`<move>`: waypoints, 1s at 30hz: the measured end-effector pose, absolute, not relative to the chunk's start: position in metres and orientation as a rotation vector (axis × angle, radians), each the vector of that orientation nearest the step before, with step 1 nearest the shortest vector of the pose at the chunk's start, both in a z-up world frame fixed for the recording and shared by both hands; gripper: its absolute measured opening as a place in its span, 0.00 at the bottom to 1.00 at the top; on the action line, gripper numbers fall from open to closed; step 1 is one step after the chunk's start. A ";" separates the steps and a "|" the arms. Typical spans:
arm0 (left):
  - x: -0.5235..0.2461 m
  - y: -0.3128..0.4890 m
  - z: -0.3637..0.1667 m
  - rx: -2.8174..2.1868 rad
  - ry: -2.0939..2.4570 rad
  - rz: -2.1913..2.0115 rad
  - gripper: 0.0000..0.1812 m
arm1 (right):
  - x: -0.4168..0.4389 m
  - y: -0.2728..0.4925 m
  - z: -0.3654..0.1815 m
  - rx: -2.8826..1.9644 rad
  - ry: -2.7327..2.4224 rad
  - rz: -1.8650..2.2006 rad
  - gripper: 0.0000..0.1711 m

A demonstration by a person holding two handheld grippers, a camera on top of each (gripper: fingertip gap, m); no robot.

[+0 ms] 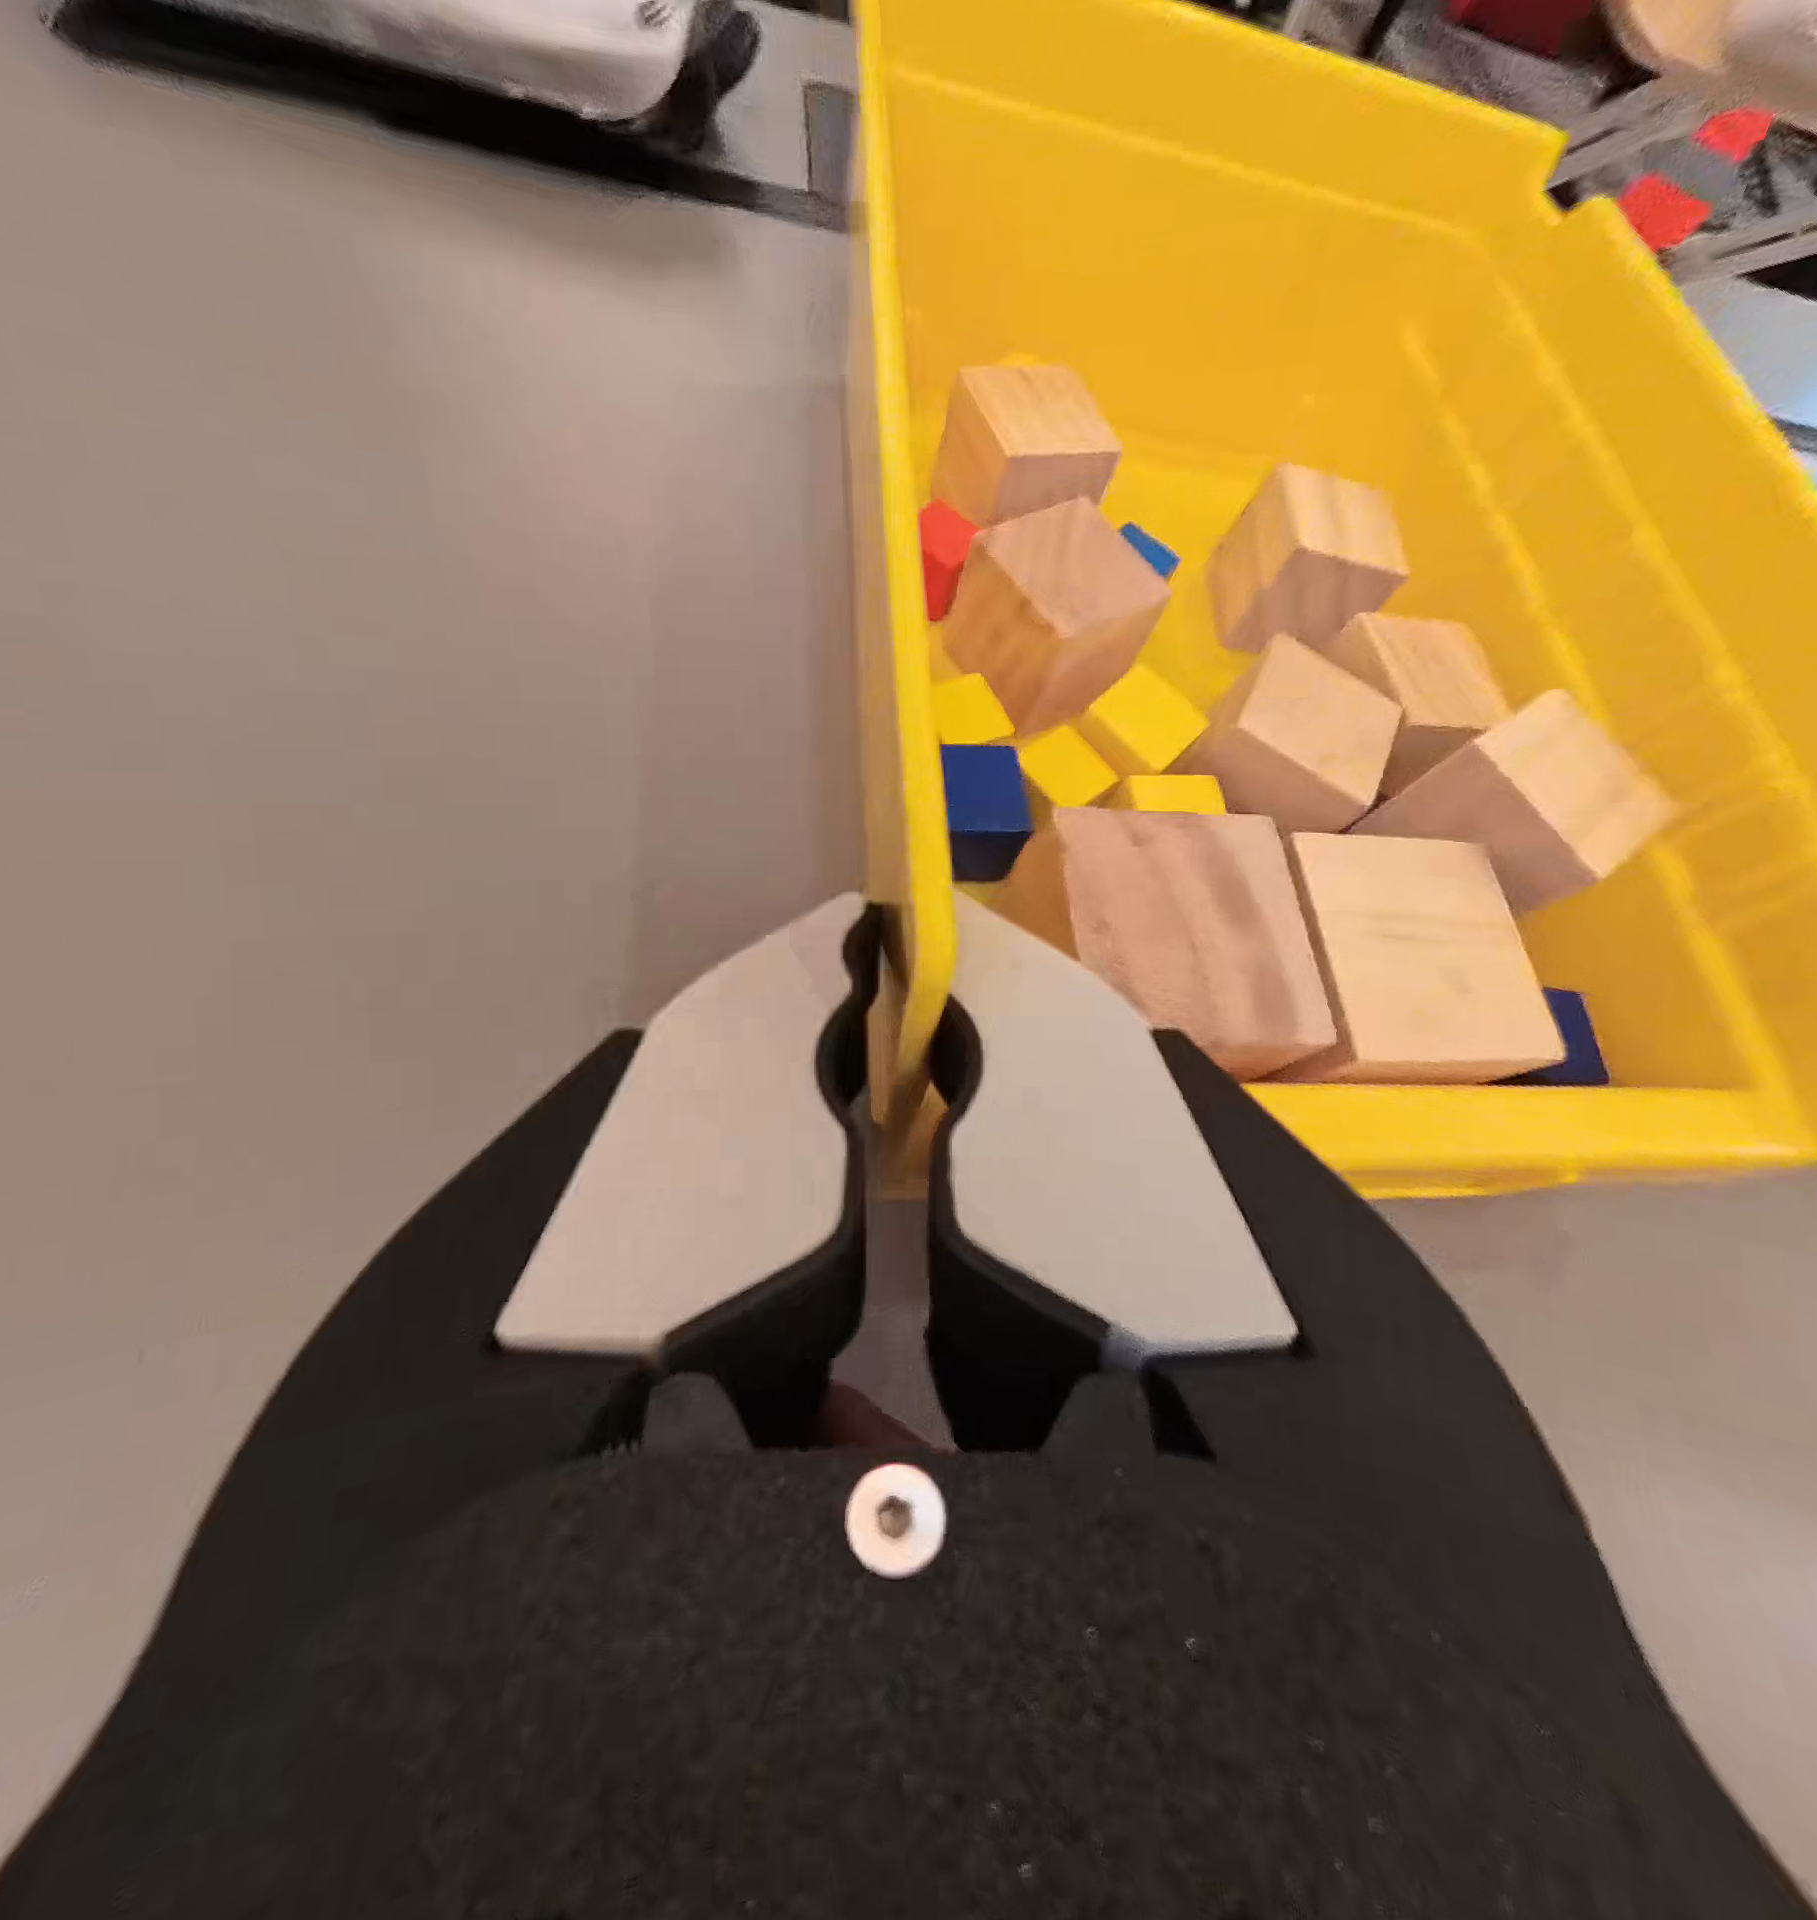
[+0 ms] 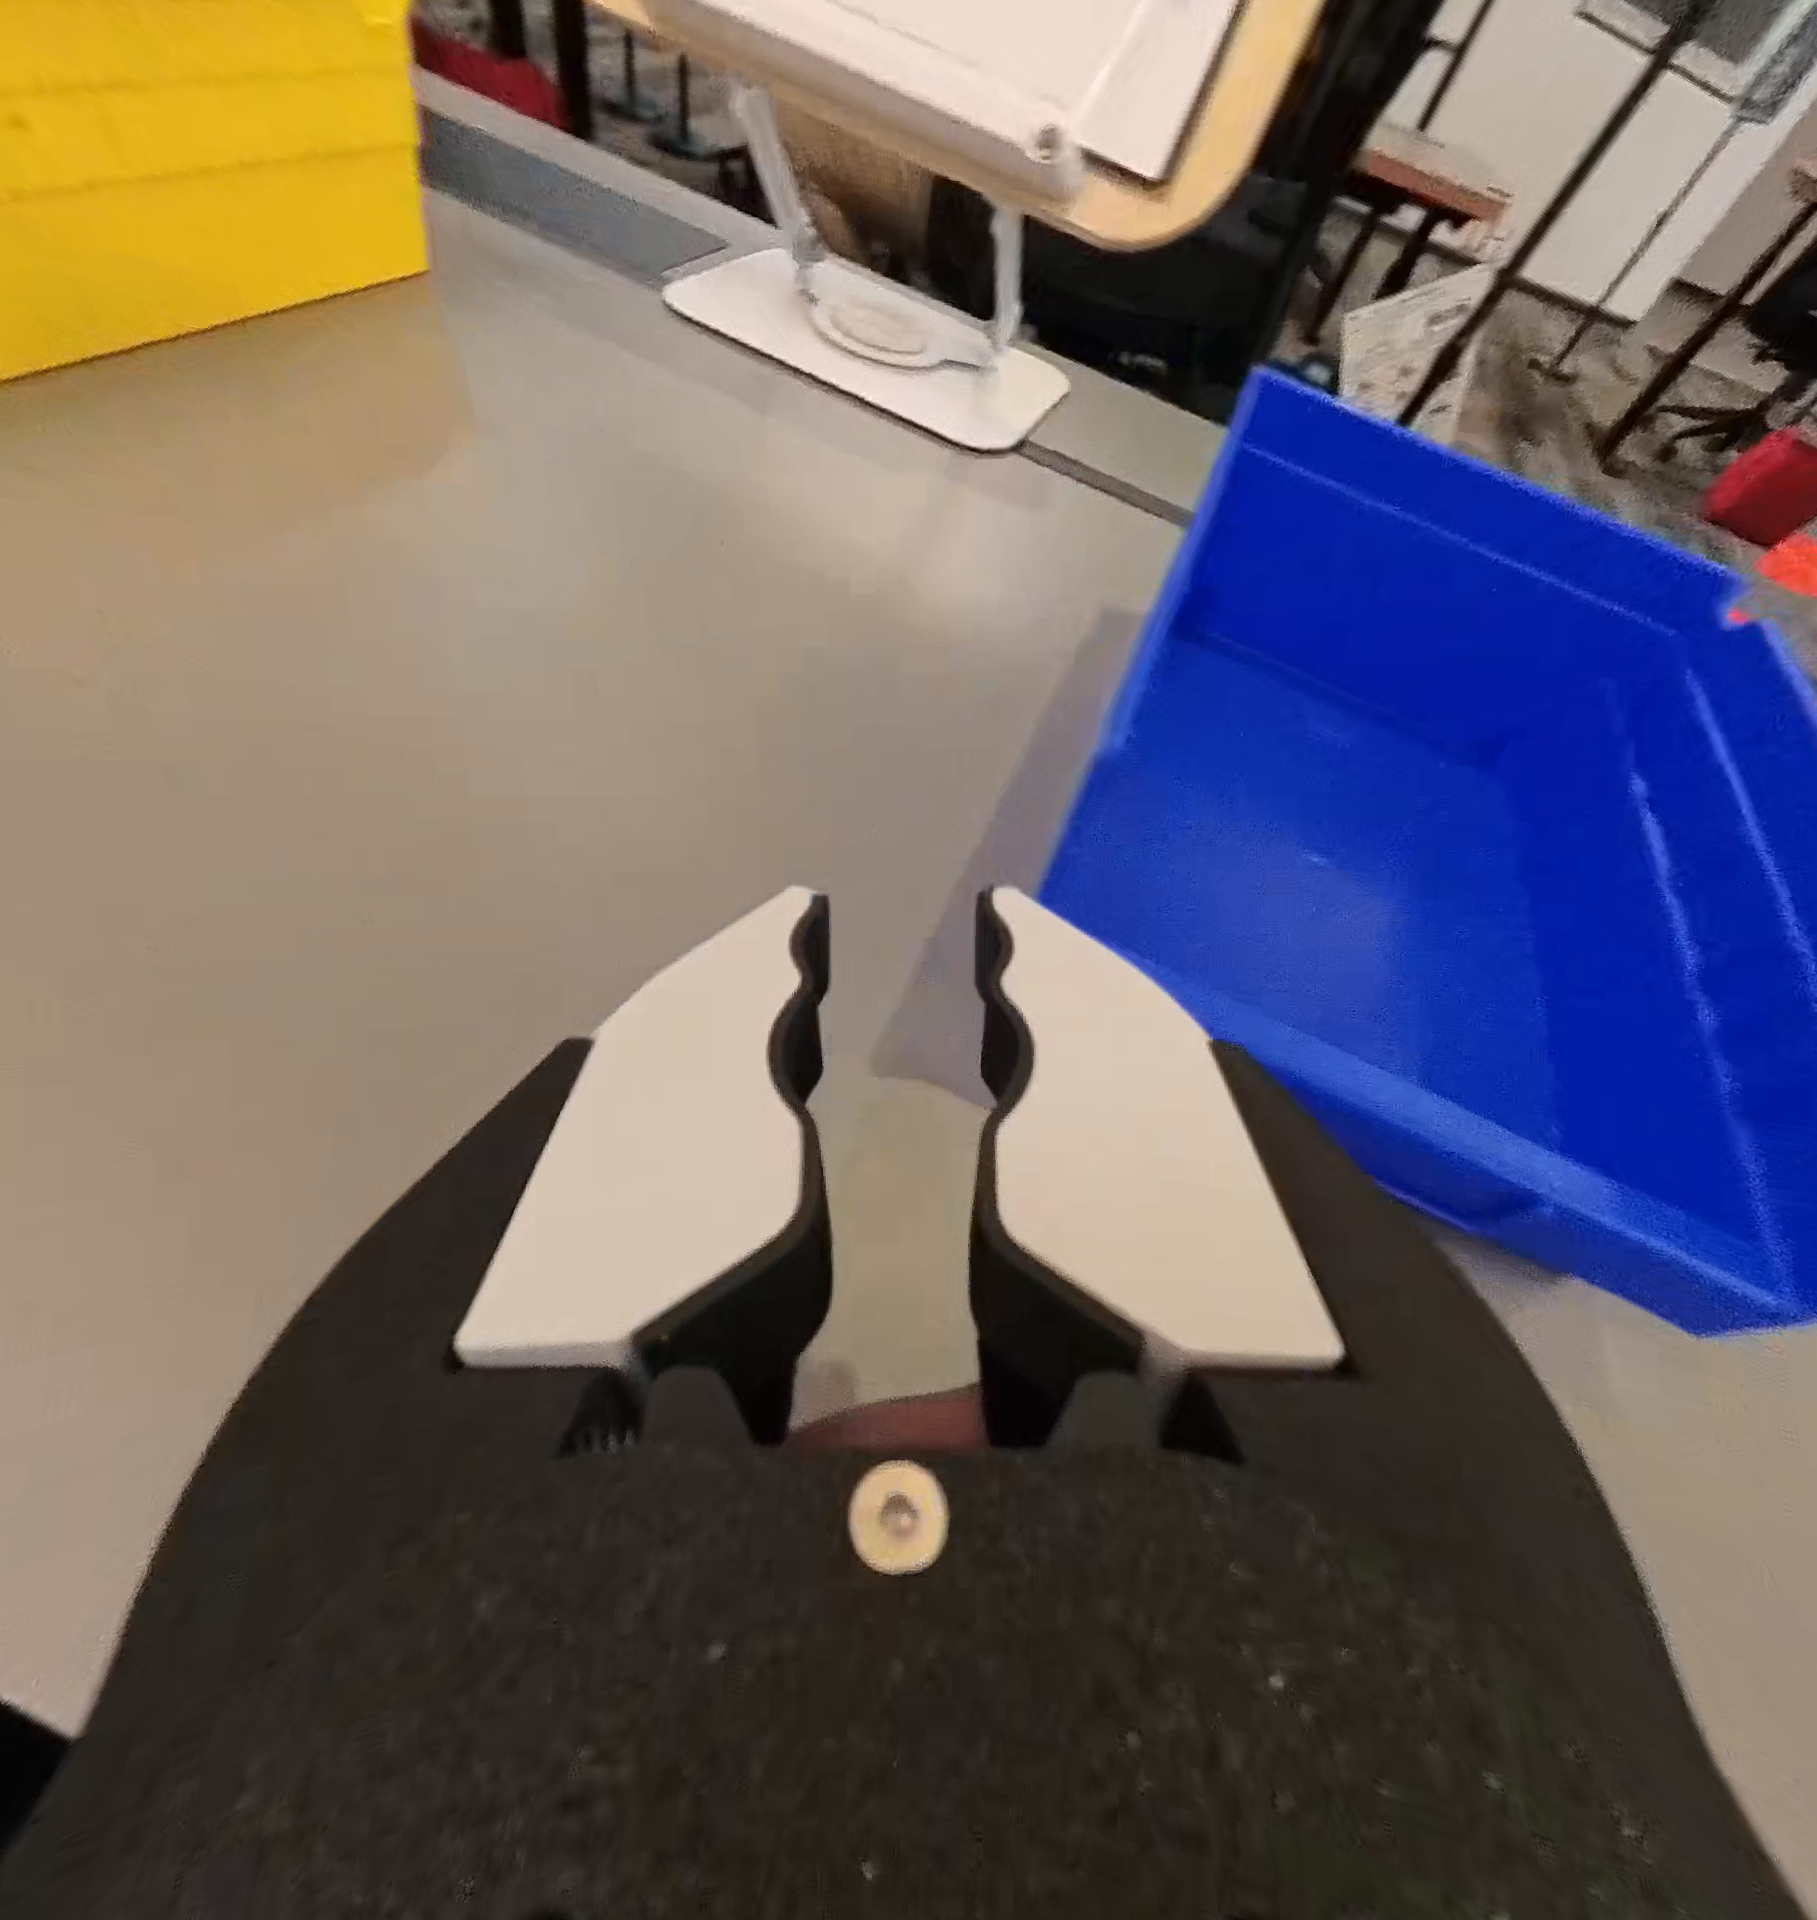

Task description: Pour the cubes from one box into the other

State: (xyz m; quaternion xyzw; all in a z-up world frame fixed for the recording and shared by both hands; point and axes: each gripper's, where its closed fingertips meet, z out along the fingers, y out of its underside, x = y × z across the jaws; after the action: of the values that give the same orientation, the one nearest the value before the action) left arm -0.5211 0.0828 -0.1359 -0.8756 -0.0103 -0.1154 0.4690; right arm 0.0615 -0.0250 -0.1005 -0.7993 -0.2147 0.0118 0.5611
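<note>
A yellow box (image 1: 1247, 260) stands on the grey table and holds several wooden cubes (image 1: 1299, 935) plus small yellow, blue and red cubes. My left gripper (image 1: 909, 935) is shut on the box's left wall near its front corner, one finger inside and one outside. The box's outer side also shows in the right wrist view (image 2: 156, 177) at the far left. An empty blue box (image 2: 1455, 883) sits to the right. My right gripper (image 2: 902, 914) is open and empty above the table, just left of the blue box's near corner.
A white stand with a clear holder (image 2: 883, 332) sits at the table's far edge, under a tilted board. A dark and white object (image 1: 416, 73) lies at the far left in the left wrist view. Chairs and clutter lie beyond the table edge.
</note>
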 end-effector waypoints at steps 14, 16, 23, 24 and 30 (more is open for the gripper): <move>-0.515 0.065 -0.137 -2.197 0.126 -0.131 0.02 | -0.259 0.195 -0.020 -2.021 -1.525 0.107 0.25; -0.515 0.065 -0.137 -2.195 0.114 -0.136 0.02 | -0.295 0.239 -0.032 -2.047 -1.667 0.009 0.25; -0.515 0.065 -0.137 -2.189 0.117 -0.164 0.02 | -0.345 0.315 -0.112 -2.156 -2.037 -0.250 0.22; -0.515 0.066 -0.137 -2.190 0.115 -0.165 0.02 | -0.343 0.316 -0.123 -2.198 -2.080 -0.272 0.23; -0.512 0.066 -0.134 -2.189 0.077 -0.190 0.02 | -0.331 0.289 -0.134 -2.281 -2.274 -0.096 0.01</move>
State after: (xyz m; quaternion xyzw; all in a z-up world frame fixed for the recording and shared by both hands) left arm -0.5121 0.0662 -0.1337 -0.8870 0.0312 -0.0770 0.4542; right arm -0.3315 0.2890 -0.1336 -0.7072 -0.7052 -0.0298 -0.0404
